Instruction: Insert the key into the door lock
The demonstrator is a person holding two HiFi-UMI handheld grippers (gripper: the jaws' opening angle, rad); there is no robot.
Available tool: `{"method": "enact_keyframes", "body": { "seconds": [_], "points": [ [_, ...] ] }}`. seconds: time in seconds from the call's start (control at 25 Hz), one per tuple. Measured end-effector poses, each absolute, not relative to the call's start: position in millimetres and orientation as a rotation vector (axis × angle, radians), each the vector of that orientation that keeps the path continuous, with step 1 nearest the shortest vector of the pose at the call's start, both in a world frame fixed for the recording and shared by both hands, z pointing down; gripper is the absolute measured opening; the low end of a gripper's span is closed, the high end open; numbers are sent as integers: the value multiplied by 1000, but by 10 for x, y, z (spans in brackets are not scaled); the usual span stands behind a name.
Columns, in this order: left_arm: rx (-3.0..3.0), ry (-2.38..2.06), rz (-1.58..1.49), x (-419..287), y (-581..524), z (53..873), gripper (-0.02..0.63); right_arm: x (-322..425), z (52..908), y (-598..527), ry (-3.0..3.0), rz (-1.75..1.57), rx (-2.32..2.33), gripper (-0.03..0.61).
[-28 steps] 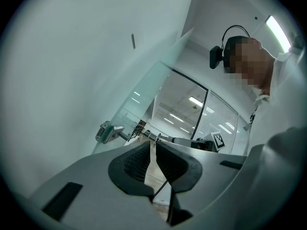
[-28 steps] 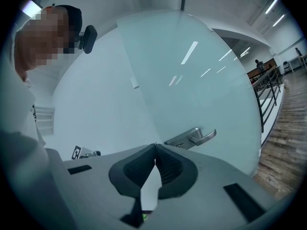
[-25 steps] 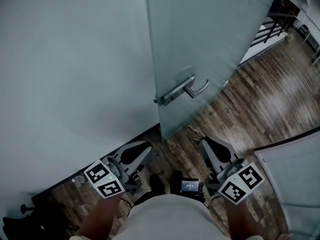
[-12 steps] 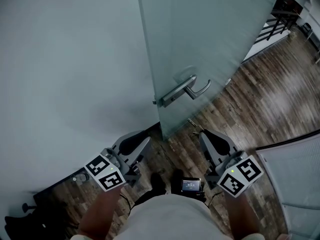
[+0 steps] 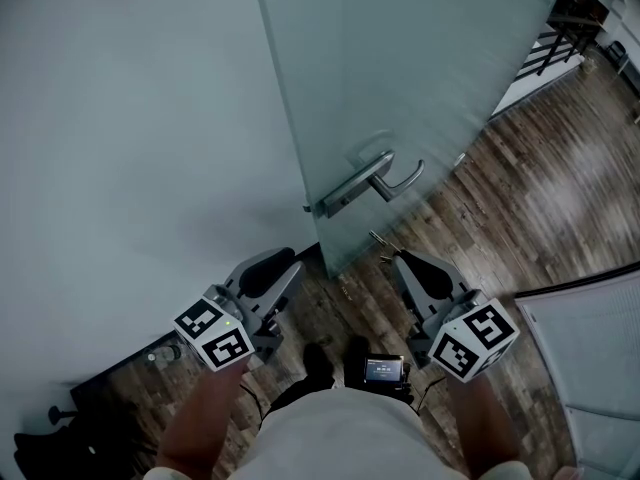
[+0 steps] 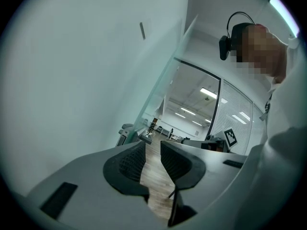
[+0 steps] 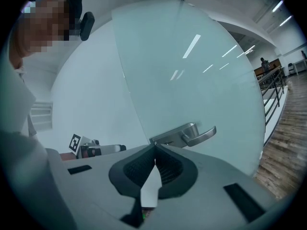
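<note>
A frosted glass door (image 5: 400, 78) stands ajar, with a metal lever handle (image 5: 392, 180) and its lock plate (image 5: 335, 200) near the door's edge; no keyhole can be made out. My right gripper (image 5: 398, 258) is below the handle, its jaws closed together. A small metal key (image 5: 377, 237) pokes out from its tips. In the right gripper view the handle (image 7: 197, 134) lies just beyond the right gripper (image 7: 154, 147). My left gripper (image 5: 290, 266) is by the wall; its jaws have just been opening. Nothing shows between the fingers of the left gripper (image 6: 152, 145).
A pale wall (image 5: 130, 148) fills the left. Dark wood floor (image 5: 540, 188) runs right toward a black railing (image 5: 565, 13). A partition with blinds (image 5: 590, 368) is at lower right. A small device (image 5: 383, 370) hangs at the person's waist.
Both grippers have moved forward toward the door. The left jaws have opened a gap. The right gripper stays shut with the key at its tips.
</note>
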State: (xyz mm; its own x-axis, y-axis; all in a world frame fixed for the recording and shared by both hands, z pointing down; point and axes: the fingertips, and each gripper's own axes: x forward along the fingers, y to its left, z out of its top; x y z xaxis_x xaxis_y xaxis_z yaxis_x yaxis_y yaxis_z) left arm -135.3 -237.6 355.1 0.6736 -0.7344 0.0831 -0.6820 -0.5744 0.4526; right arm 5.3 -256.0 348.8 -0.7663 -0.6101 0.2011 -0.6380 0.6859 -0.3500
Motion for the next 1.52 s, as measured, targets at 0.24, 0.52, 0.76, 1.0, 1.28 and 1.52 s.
{"method": "enact_keyframes", "body": {
  "seconds": [0.24,0.52,0.76,1.0,1.28,1.52],
  "points": [
    [2431,-1115,-134,-1357,-2541,3603,107,-16,3584,-2691,-2809,615,1025,14],
    [2433,-1127,-105,-1363,-2718,3644,124,-79,3678,-2830,-2799,618,1005,14],
    [2446,-1146,-86,-1369,-2853,3642,127,-140,3738,-2925,-2782,605,996,14],
    [2482,-1135,-96,-1338,-3012,3606,127,-224,3805,-3033,-2769,574,988,14],
    [2497,-1136,-83,-1313,-3123,3566,127,-291,3867,-3131,-2753,533,988,14],
    [2493,-1131,-70,-1289,-3164,3537,127,-315,3919,-3173,-2746,514,989,14]
  ]
}}
